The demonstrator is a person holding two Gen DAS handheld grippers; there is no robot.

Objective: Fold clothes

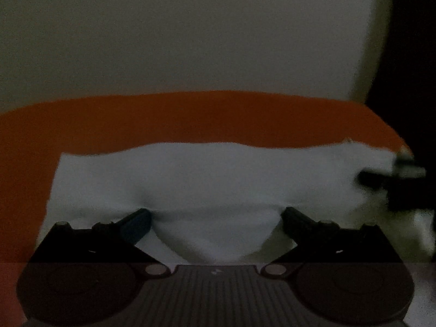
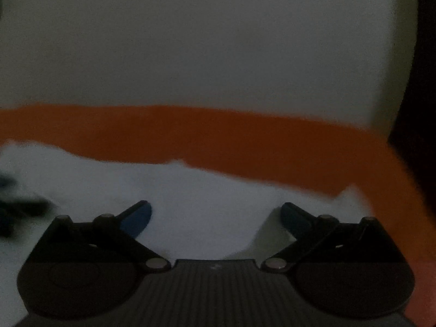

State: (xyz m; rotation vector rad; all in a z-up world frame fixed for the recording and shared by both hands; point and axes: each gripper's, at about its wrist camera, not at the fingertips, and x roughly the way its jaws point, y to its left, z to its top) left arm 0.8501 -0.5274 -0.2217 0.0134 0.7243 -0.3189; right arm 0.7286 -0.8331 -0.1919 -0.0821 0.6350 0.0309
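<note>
A white garment (image 1: 190, 179) lies on an orange surface (image 1: 190, 120) in dim light. My left gripper (image 1: 216, 212) stands open, its black fingers (image 1: 136, 223) spread wide, and a raised fold of the white cloth sits between them. The right gripper shows as a dark blurred shape (image 1: 392, 179) at the garment's right end. In the right wrist view the white garment (image 2: 190, 196) fills the lower half, with my right gripper (image 2: 215, 205) open just above it and its blue-padded fingers (image 2: 137, 220) far apart. The left gripper (image 2: 16, 212) is a dark blur at the left edge.
A pale wall (image 1: 190, 32) rises behind the orange surface (image 2: 245, 139). A dark area (image 1: 408, 54) lies past the surface's right end. The orange surface extends beyond the garment on the left and far sides.
</note>
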